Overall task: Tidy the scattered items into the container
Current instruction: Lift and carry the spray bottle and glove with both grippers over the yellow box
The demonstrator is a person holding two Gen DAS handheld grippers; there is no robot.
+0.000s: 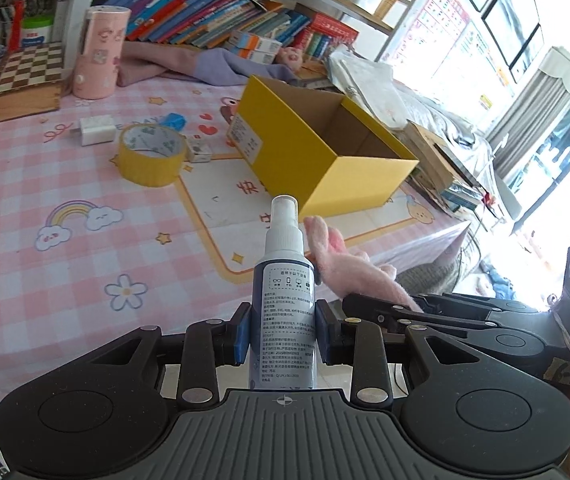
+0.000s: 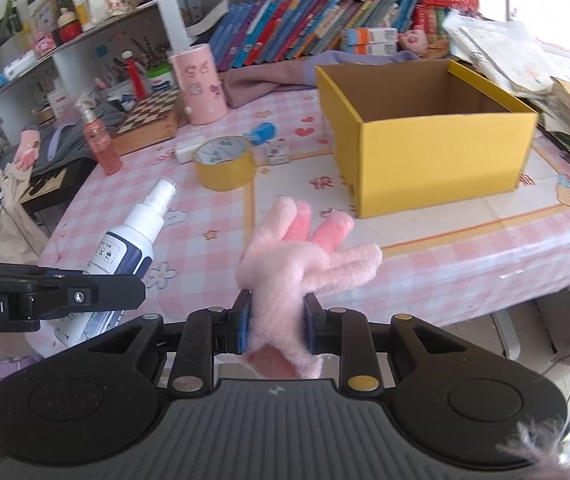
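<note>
My left gripper point(image 1: 283, 332) clamped on spray bottle point(image 1: 283, 300), nozzle toward 12 o'clock. My right gripper point(image 2: 277, 322) clamped on pink fuzzy glove point(image 2: 301, 256), fingers splayed toward 1 o'clock. Yellow box point(image 2: 441, 160) open-topped on checked tablecloth point(image 1: 65, 260), at 1 o'clock from both grippers. Yellow tape roll point(image 1: 152, 156) at 11 o'clock, white charger point(image 1: 97, 130) and blue item point(image 1: 173, 121) beyond it.

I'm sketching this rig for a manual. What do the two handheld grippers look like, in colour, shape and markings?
Both match. The left gripper and the right gripper are matte black, with a ribbed grey centre plate bearing a small crosshair mark, flanked by two round black housings. Black linkage bars with silver rivets, one brass-coloured on the right, lead to jaws lined with blue pads. White lettering ending "bot.AI" shows on the left gripper's side. No sleeves or cables are clearly visible.
</note>
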